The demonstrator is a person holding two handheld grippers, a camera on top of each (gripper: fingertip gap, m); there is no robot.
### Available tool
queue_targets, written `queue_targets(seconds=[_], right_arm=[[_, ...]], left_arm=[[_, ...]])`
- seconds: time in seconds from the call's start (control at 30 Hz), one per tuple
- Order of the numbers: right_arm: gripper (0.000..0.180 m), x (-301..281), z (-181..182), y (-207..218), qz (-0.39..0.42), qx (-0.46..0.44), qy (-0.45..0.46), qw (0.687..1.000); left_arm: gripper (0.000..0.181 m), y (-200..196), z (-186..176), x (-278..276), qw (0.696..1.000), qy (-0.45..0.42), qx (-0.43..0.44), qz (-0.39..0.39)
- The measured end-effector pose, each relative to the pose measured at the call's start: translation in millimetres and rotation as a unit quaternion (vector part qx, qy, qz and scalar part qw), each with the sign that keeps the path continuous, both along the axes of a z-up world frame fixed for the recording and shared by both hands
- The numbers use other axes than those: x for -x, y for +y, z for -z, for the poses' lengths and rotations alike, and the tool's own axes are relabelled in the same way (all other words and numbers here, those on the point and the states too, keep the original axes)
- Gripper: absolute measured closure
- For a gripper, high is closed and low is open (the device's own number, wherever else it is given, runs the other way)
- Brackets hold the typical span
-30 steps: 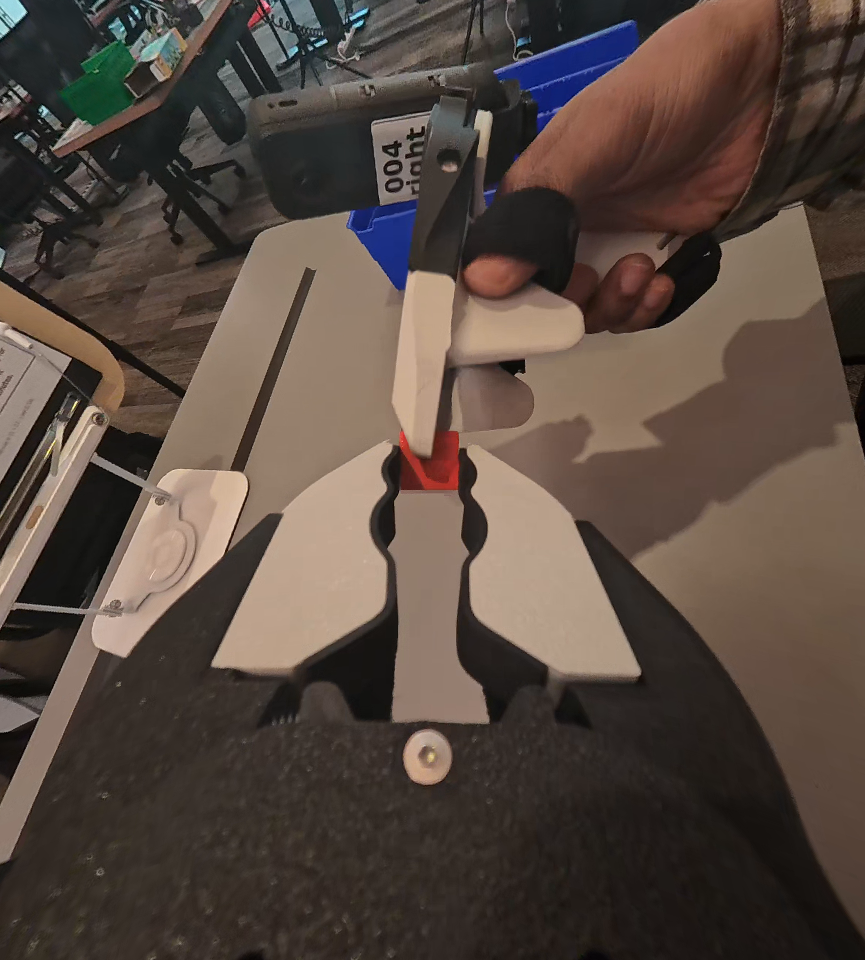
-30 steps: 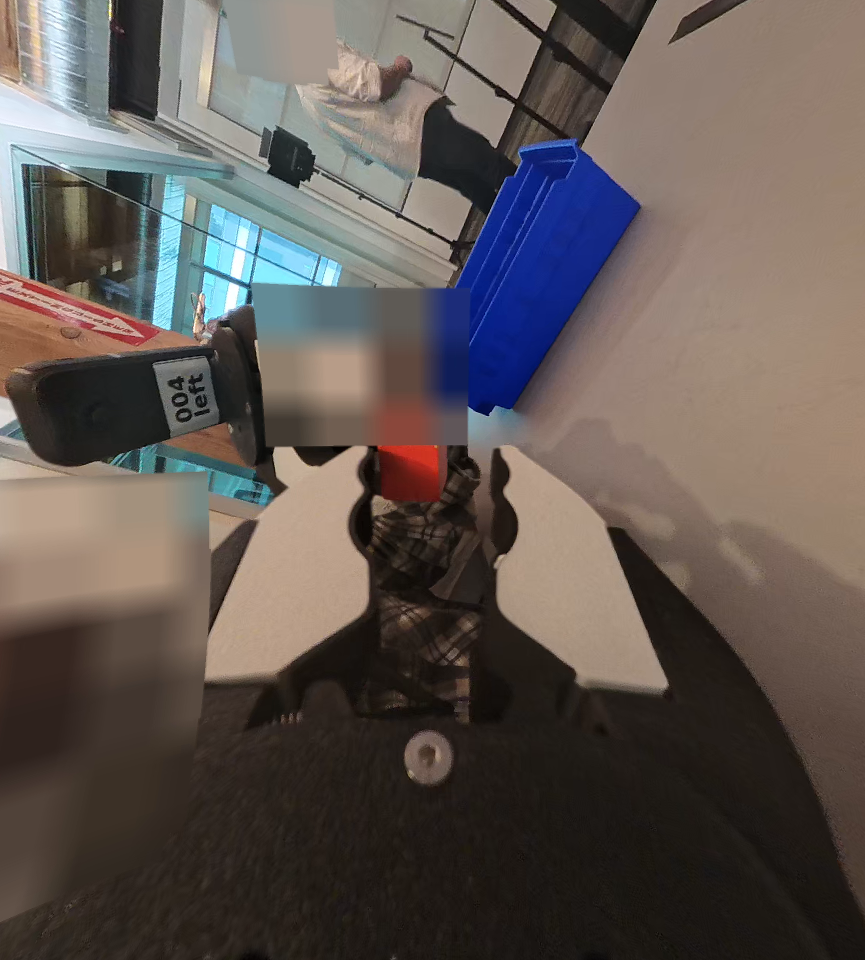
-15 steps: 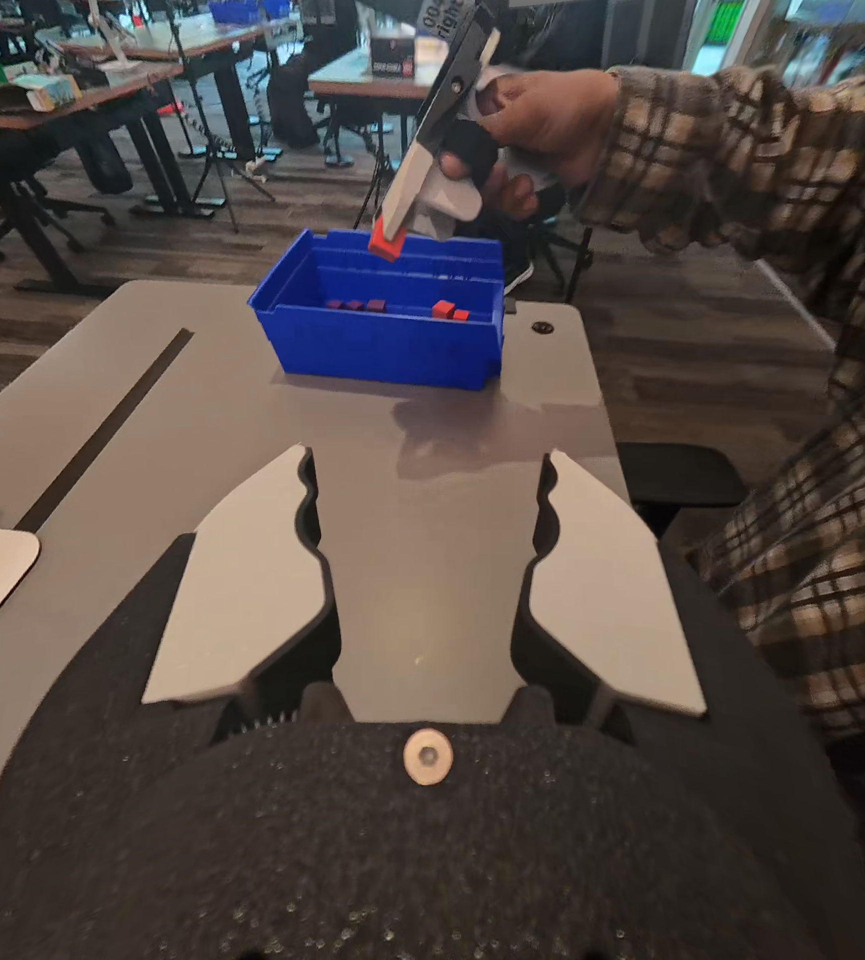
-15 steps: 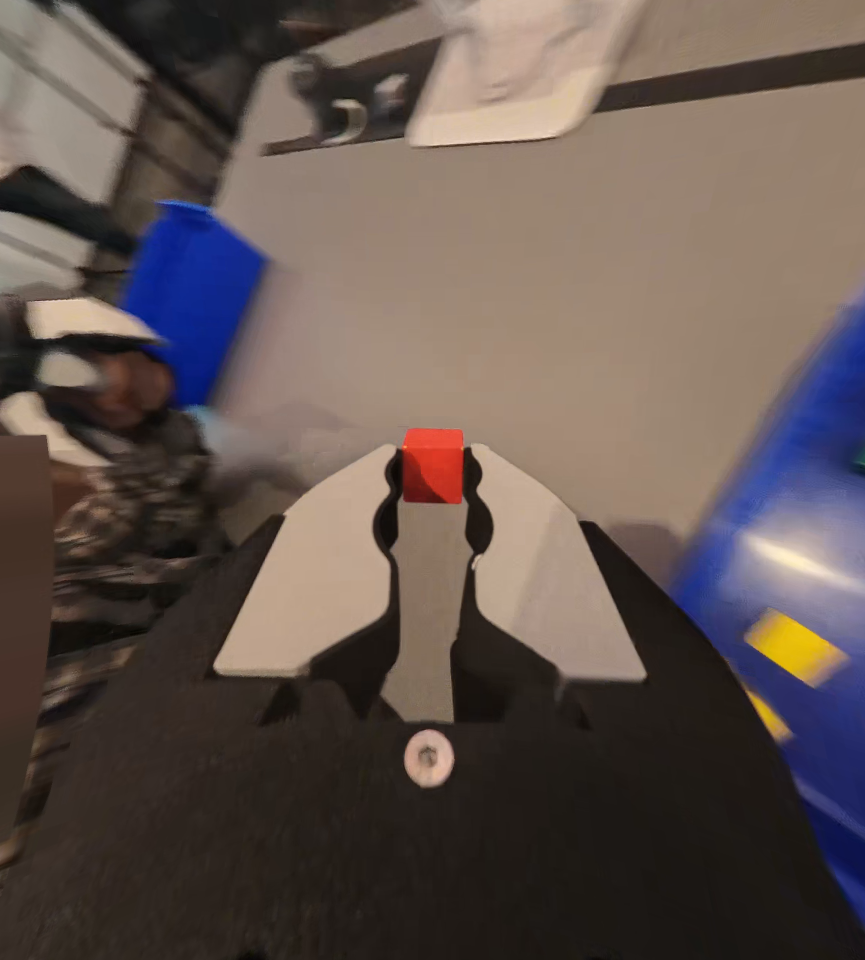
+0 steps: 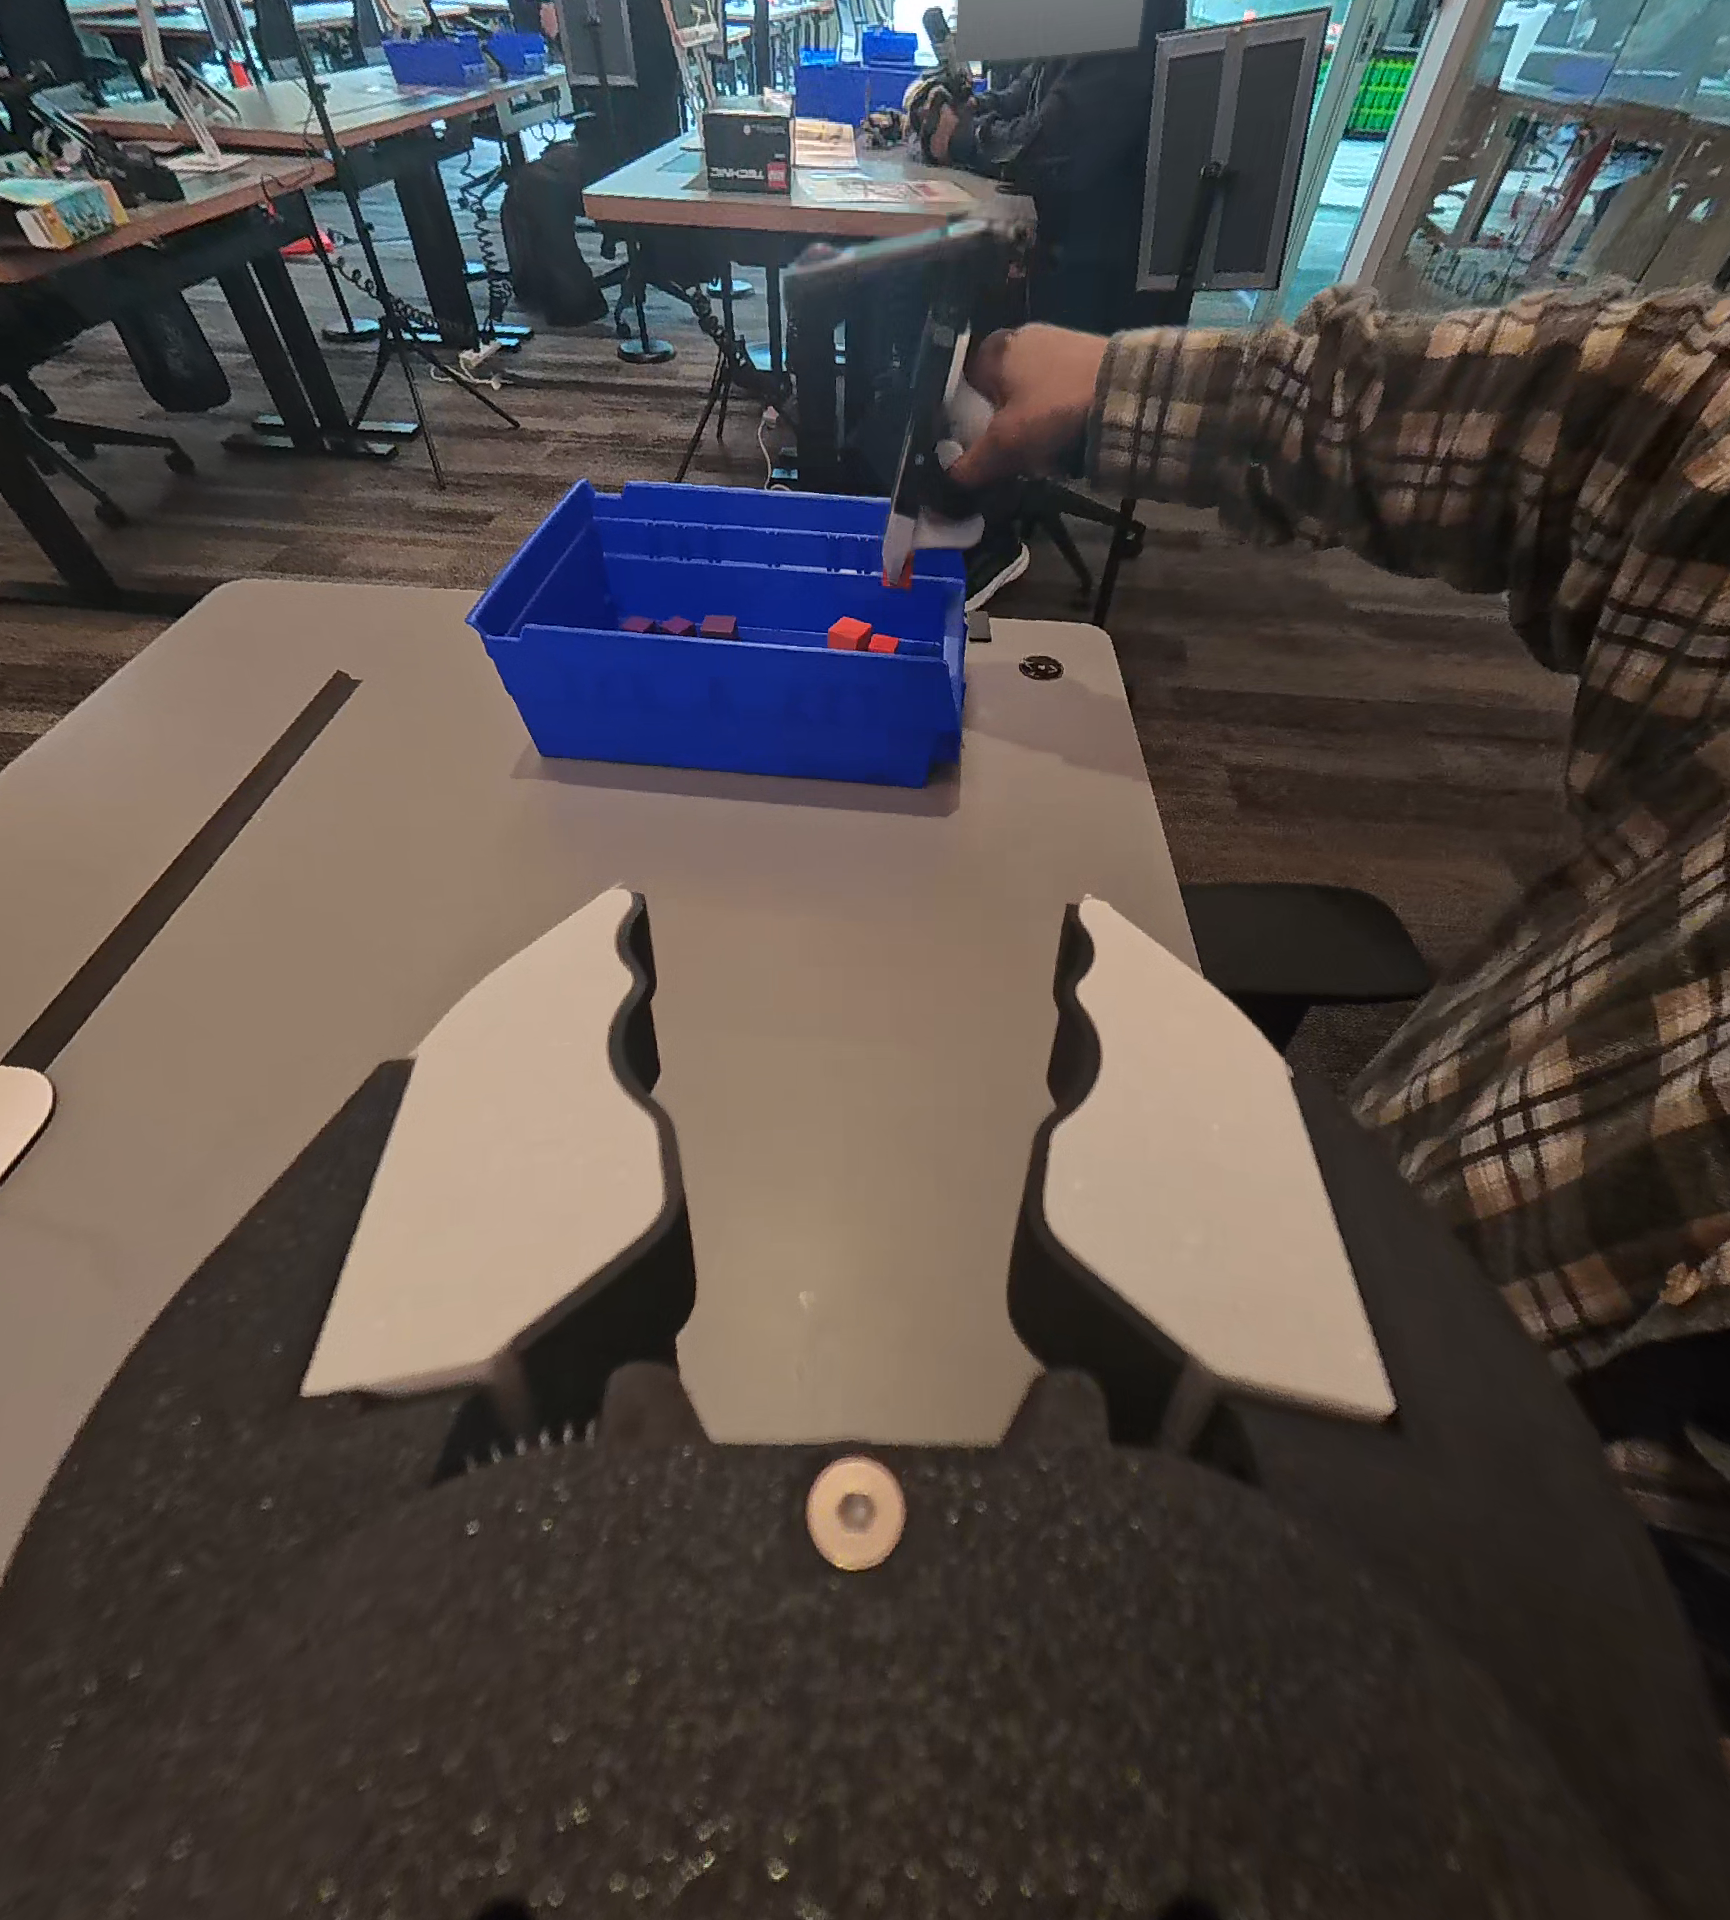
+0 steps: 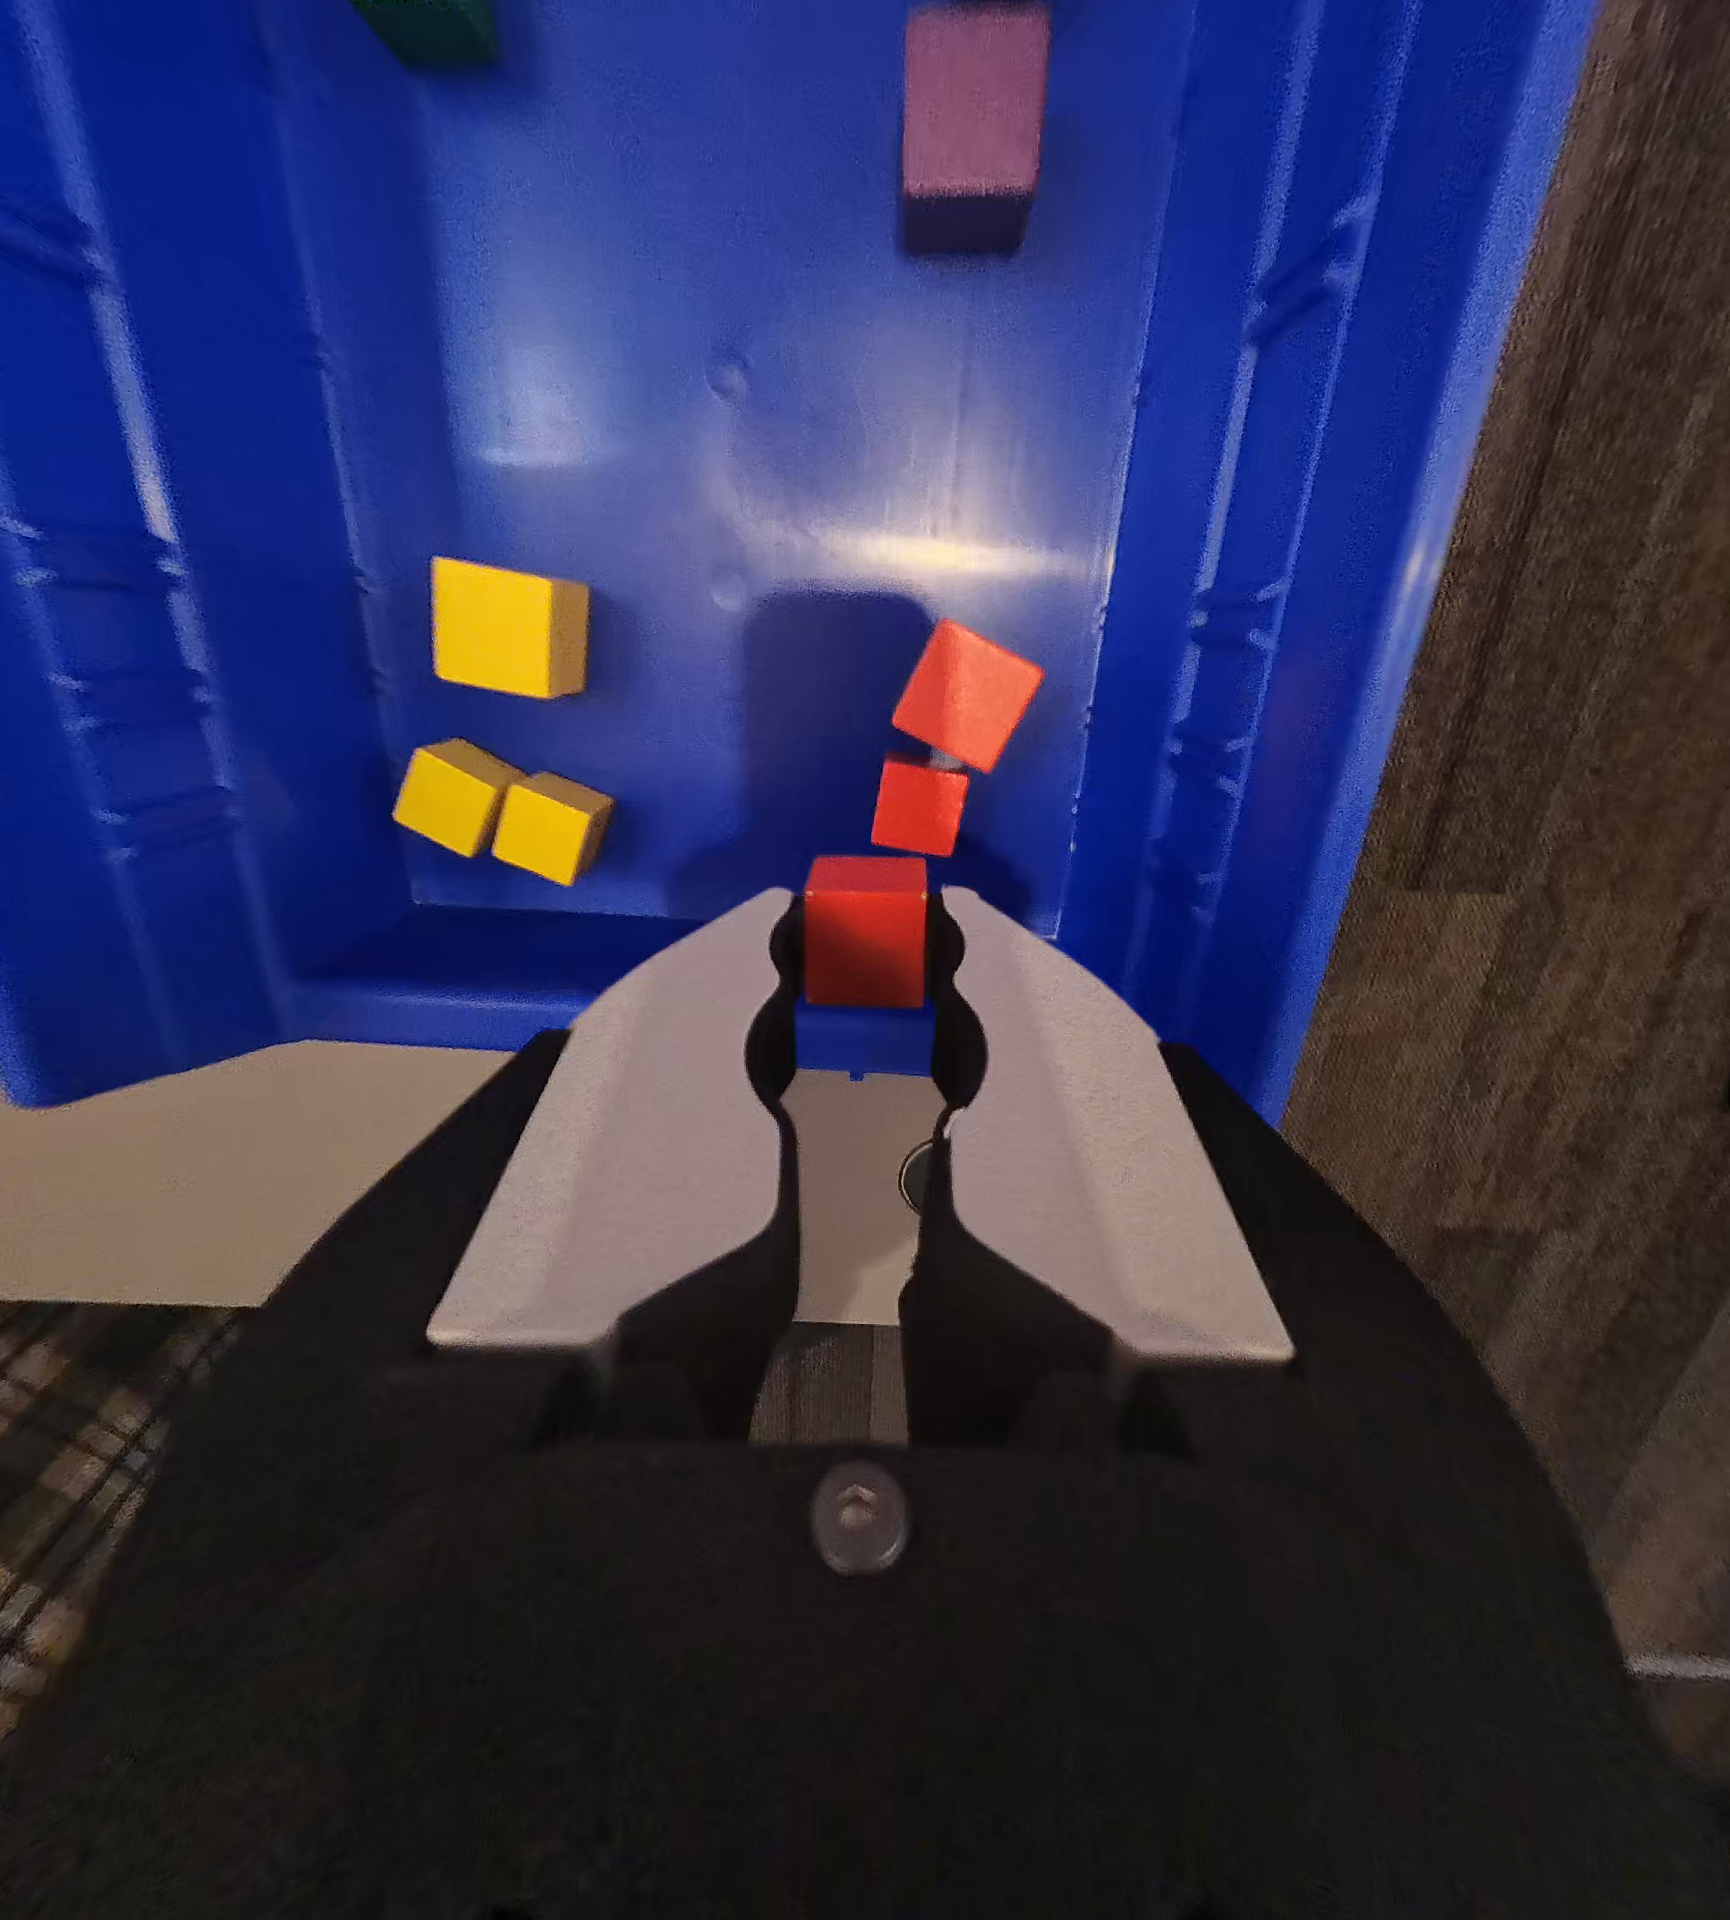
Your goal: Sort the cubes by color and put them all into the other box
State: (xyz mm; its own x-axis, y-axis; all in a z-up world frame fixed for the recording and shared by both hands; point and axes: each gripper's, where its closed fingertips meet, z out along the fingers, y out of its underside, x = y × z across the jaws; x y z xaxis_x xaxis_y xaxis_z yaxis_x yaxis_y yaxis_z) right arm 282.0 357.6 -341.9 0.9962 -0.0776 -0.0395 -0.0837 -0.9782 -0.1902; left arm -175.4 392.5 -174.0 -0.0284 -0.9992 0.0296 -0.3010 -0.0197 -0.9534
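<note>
Cubes are sorted by colour inside the blue box (image 6: 1214, 499), and the red cube (image 6: 863, 930) now in transit is pinched between the tips of the right gripper (image 6: 863, 935), whose fingers are clenched on two opposite faces. The grip sits at the very tips — this leaves most of the cube standing clear ahead of the pads, so it can drop free once the fingers part. The gripper points down into the box from above its near wall, and the cube hangs just short of the two red cubes (image 6: 944, 748) lying on the floor at the right side; the likely intent is to add it to that group. Three yellow cubes (image 6: 502, 717) lie together to the left, well apart from the reds, a purple cube (image 6: 970, 109) lies farther along the right side, and a green one is cut off at the top edge. Grouping by colour explains these separate clusters.

In the left wrist view, the left gripper (image 5: 856, 1049) is held over the grey table (image 5: 217, 935), well back from the box, fingers spread wide and grasping nothing — by appearance, parked out of the working arm's way. The same view shows the right gripper over the right end of the box, the person's hand (image 5: 1027, 405) on its handle.

Judgement: the step in hand is the release. Lowering the cube close to the floor first should limit bounce toward the yellow group.
</note>
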Motion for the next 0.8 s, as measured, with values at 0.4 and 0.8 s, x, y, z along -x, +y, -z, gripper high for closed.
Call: queue_targets(seconds=[0.4, 0.8], right_arm=[[0.158, -21.2, 42.4, -9.6, 0.032, 0.069, -0.046, 0.996], [0.125, -22.0, 23.9, -14.9, 0.031, 0.072, -0.083, 0.993]], left_arm=[[0.112, -3.1, -4.5, 11.4, 1.000, 0.007, -0.019, 0.000], [0.112, 9.7, -5.5, 19.4, 1.000, 0.007, -0.012, -0.020]])
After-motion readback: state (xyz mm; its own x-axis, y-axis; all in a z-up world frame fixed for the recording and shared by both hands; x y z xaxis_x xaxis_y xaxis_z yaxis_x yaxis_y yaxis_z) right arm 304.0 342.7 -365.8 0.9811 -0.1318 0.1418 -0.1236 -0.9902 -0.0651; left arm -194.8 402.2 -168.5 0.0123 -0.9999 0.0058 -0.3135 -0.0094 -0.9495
